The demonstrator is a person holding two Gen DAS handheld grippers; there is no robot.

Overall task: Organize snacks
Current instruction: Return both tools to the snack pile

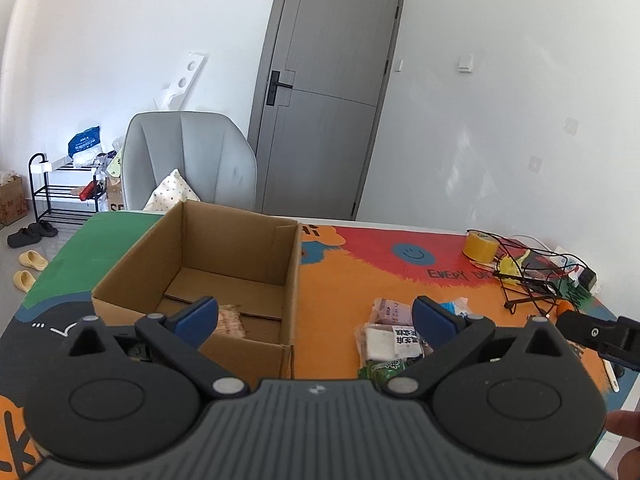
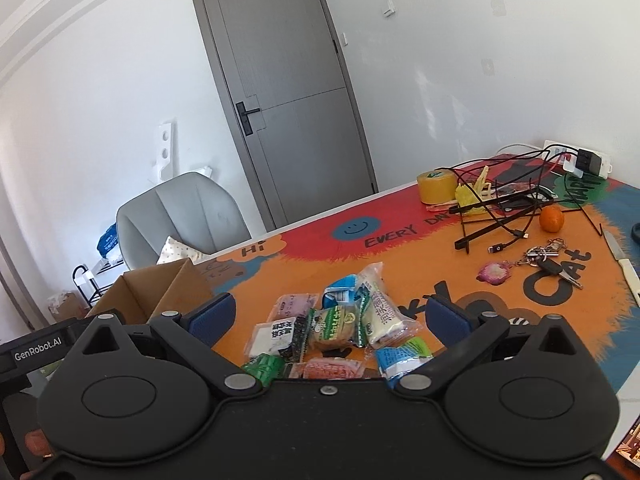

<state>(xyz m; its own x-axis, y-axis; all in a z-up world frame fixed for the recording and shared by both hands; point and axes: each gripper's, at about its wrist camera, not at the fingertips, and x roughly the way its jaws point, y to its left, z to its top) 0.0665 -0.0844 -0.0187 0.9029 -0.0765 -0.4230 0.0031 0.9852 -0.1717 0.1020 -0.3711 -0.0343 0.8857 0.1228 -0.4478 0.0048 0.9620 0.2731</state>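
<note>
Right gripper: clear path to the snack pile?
Probably yes. The right gripper has its jaws open and points at the snack pile; nothing lies between them, and the cardboard box stands off to the left.

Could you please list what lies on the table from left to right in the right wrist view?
Cardboard box → snack pile → yellow tape roll → orange → white power strip.

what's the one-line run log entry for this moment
left gripper: open, empty | right gripper: open, above snack pile | cardboard box: one packet inside | stage: early
</note>
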